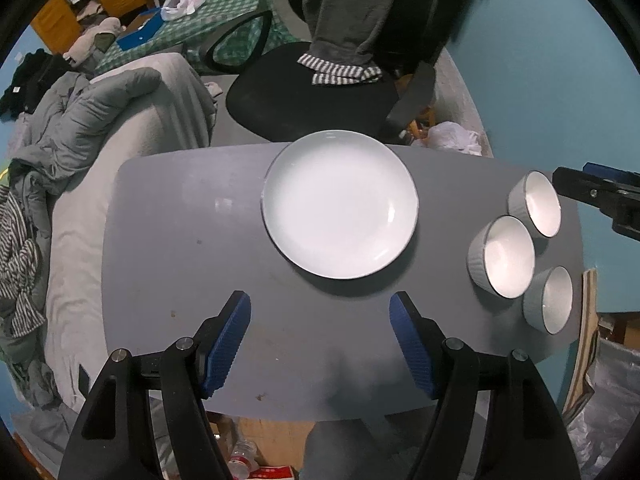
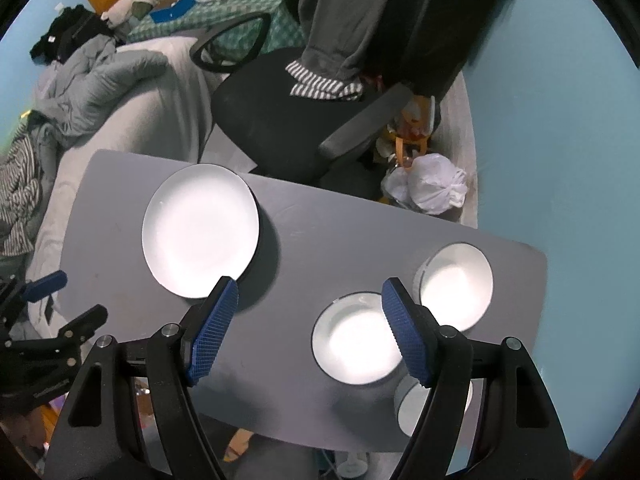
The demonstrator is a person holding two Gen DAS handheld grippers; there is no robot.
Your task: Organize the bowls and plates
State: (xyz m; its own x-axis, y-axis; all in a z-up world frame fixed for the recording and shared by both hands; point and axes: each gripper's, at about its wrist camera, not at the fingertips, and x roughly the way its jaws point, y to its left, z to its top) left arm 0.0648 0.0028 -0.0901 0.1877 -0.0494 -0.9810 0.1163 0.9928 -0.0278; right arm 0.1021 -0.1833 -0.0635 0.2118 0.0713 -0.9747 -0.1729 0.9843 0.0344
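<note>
A white plate [image 1: 340, 204] sits at the far middle of the grey table [image 1: 180, 240]. Three white bowls stand upright at the table's right end: a far one [image 1: 536, 204], a middle one [image 1: 504, 256] and a near one [image 1: 550, 300]. My left gripper [image 1: 320, 320] is open and empty, held above the table just in front of the plate. In the right wrist view my right gripper [image 2: 306, 312] is open and empty above the table [image 2: 300, 240], between the plate [image 2: 200, 230] and the bowls: middle [image 2: 356, 340], far [image 2: 456, 284], near [image 2: 412, 404]. The right finger partly hides the near bowl.
A black office chair [image 1: 312, 92] with draped grey clothes stands behind the table. A grey couch [image 1: 132, 120] piled with clothes lies to the left. A white plastic bag [image 2: 432, 188] lies on the floor behind the right end. The blue wall [image 2: 560, 140] is on the right.
</note>
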